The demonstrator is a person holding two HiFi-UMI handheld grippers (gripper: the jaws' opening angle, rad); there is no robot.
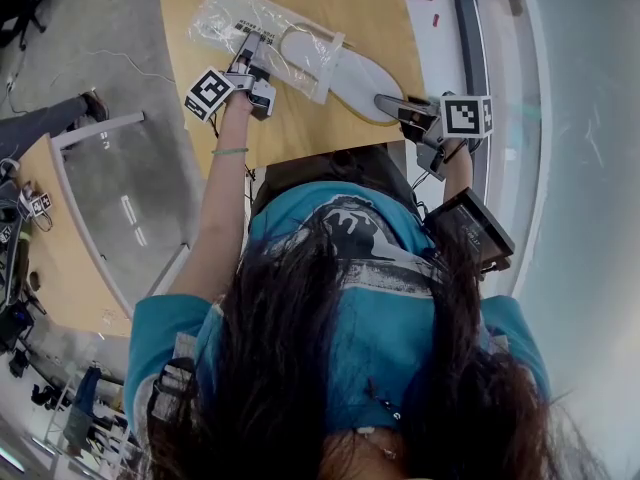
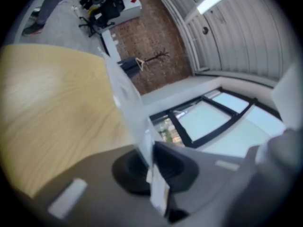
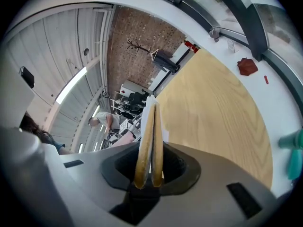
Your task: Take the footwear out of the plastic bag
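One wooden surface (image 1: 300, 138) carries everything. The plastic bag (image 1: 225, 18) lies on it at far left, its film pinched in the closed left hand-held gripper (image 1: 250, 48). The footwear (image 1: 350, 68), a stacked pair of flat slippers, is partly out of the bag's mouth, heel end clamped by the right hand-held gripper (image 1: 387, 102). The bag should be held back while the pair is drawn straight out, kept level.
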